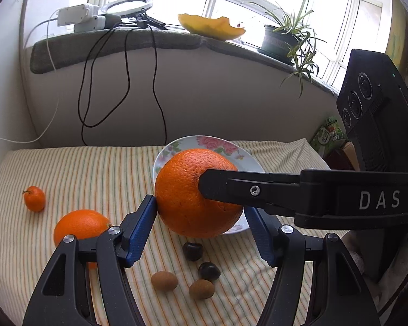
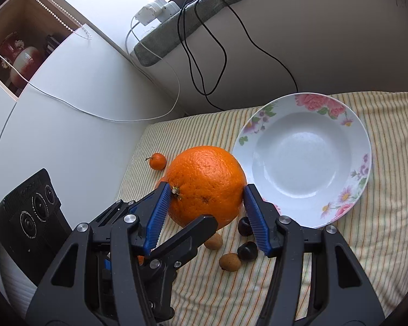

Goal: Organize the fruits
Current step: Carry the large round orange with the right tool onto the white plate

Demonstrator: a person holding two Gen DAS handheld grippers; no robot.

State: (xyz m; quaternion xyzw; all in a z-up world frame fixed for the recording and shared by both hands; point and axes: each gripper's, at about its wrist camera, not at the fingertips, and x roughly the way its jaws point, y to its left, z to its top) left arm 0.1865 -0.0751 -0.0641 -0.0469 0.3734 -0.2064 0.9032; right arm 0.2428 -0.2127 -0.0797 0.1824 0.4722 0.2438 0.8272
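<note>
A large orange [image 1: 185, 190] [image 2: 206, 179] hangs just above the striped cloth, in front of a flowered white plate [image 1: 201, 140] [image 2: 364, 146]. My left gripper [image 1: 200, 203] is shut on it, blue pads pressing its two sides. My right gripper [image 2: 206, 190] is shut on the same orange from another side. Its black finger [image 1: 231, 187] crosses the fruit in the left wrist view. A second orange [image 1: 79, 225] and a small mandarin [image 1: 34, 198] [image 2: 157, 160] lie on the cloth. The plate holds nothing.
Two dark cherries [image 1: 192, 250] [image 2: 247, 250] and two brown longans [image 1: 164, 281] [image 2: 230, 261] lie under the grippers. Black cables [image 1: 155, 81] hang down the wall from a sill with a power strip [image 1: 76, 17] and a potted plant [image 1: 280, 40]. A white cabinet [image 2: 68, 95] stands left.
</note>
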